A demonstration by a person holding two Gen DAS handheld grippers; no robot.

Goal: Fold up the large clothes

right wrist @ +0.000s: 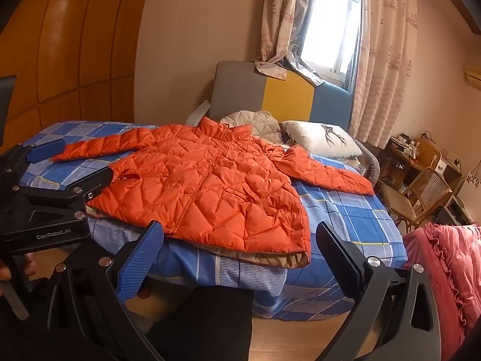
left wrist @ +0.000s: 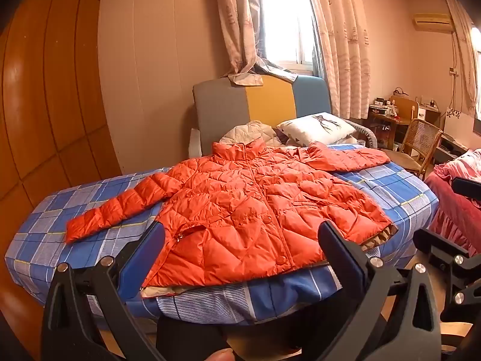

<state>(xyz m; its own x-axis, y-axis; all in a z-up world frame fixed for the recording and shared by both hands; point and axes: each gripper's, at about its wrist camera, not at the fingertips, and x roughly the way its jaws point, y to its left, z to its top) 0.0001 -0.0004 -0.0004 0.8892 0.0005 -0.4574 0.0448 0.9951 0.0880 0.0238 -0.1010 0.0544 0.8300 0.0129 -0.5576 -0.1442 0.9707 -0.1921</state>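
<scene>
The left gripper (left wrist: pixel 240 240) hangs off the bed's (left wrist: pixel 45 210) near edge, fingers wide apart, nothing between them. The jacket (left wrist: pixel 246 198) lies flat, front up, across the bed's middle, sleeves spread toward both side edges, hem overhanging the near edge. It looks light, puffy and slick (down quilting springs back), so pinch the cuffs or hem corners. The right gripper (right wrist: pixel 237 255) is likewise agape and empty.
</scene>
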